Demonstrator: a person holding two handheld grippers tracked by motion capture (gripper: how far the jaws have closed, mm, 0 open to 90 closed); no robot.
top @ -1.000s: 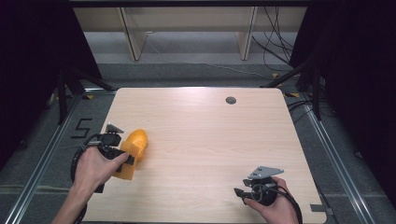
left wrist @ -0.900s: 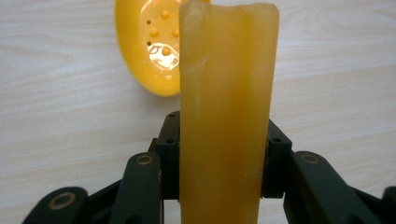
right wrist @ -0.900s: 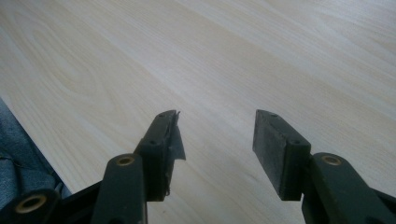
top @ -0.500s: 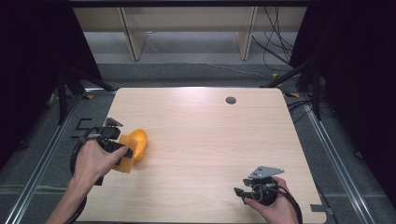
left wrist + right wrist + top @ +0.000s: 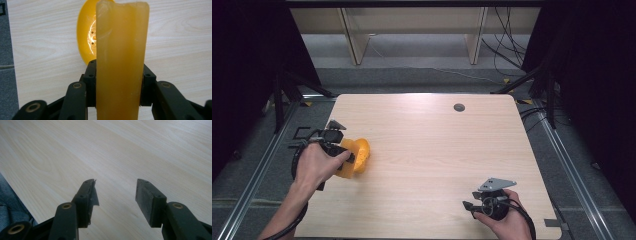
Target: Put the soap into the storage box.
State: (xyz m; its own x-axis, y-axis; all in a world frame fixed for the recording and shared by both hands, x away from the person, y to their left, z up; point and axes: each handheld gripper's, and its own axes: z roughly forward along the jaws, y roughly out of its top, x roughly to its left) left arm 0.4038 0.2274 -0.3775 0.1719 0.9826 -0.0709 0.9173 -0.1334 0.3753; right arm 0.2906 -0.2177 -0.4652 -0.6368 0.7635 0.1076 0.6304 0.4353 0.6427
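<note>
Left gripper [image 5: 343, 152] near tabletop [image 5: 437, 150] left edge, jaws clamped on orange scoop [image 5: 120, 62] handle btwn them. Right gripper [image 5: 115, 192] near front-right corner, jaws apart, holding nothing.

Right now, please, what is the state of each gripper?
Left gripper: closed on the orange plastic piece.
Right gripper: open, holding nothing, over the table.

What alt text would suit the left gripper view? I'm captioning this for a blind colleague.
The left gripper, seen along its two black jaws, is shut on a translucent orange scoop by its broad handle. The scoop's bowl points away over a pale wooden table.
</note>
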